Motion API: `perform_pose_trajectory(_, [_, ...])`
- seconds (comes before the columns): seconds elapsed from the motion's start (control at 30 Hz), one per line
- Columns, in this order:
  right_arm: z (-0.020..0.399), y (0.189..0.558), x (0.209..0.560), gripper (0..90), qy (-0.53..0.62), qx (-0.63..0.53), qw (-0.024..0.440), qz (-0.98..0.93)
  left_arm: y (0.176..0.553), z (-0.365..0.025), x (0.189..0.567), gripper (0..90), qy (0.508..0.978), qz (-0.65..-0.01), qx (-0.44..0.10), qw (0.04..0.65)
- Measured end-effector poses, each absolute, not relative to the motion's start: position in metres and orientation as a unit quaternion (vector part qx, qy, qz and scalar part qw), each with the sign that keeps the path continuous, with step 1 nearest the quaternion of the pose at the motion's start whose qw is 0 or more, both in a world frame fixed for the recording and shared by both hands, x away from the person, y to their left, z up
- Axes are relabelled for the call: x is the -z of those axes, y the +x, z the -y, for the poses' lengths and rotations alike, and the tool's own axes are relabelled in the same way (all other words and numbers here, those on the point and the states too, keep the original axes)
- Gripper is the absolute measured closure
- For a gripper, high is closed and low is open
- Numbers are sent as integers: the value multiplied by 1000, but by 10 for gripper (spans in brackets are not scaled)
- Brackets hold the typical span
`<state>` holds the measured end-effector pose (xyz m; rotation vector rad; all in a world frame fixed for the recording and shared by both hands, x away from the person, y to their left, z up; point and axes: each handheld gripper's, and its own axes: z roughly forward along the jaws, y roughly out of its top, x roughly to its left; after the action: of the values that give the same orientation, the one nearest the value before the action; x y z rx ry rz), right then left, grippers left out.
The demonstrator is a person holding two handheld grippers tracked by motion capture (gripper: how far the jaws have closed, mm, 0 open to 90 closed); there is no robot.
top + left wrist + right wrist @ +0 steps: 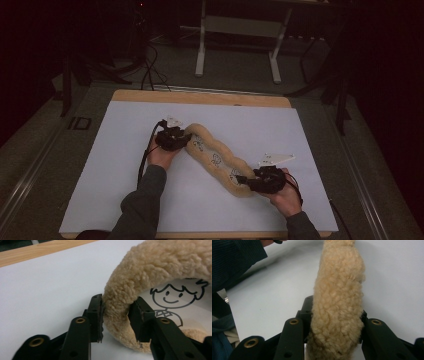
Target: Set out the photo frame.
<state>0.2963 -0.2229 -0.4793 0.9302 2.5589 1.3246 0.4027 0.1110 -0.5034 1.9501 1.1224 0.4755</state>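
Diagonally, both tools (186,139) (246,181) clamp the fleece pad's (215,157) ends mid-sheet (125,150).

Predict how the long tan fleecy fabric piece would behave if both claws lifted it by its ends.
The long tan fleecy fabric piece would probably sag: it already lies in loose curves on the white table cover. It likely weighs little, being soft pile. Slipping seems unlikely, since the left claw and right claw sink into the fleece.
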Motion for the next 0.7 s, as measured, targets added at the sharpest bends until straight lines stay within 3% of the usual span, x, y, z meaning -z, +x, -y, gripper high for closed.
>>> perform_pose_trajectory(0.13, [223, 296, 479, 648, 307, -436, 59, -844, 401, -108, 502, 719, 778, -442, -204, 397])
perform_pose_trajectory(0.33, [221, 294, 478, 633, 318, -428, 70, -843, 399, -108, 502, 732, 776, -449, -204, 394])
perform_pose_trajectory(0.7, [225, 286, 481, 488, 364, -409, 84, -832, 398, -108, 501, 735, 767, -464, -203, 393])
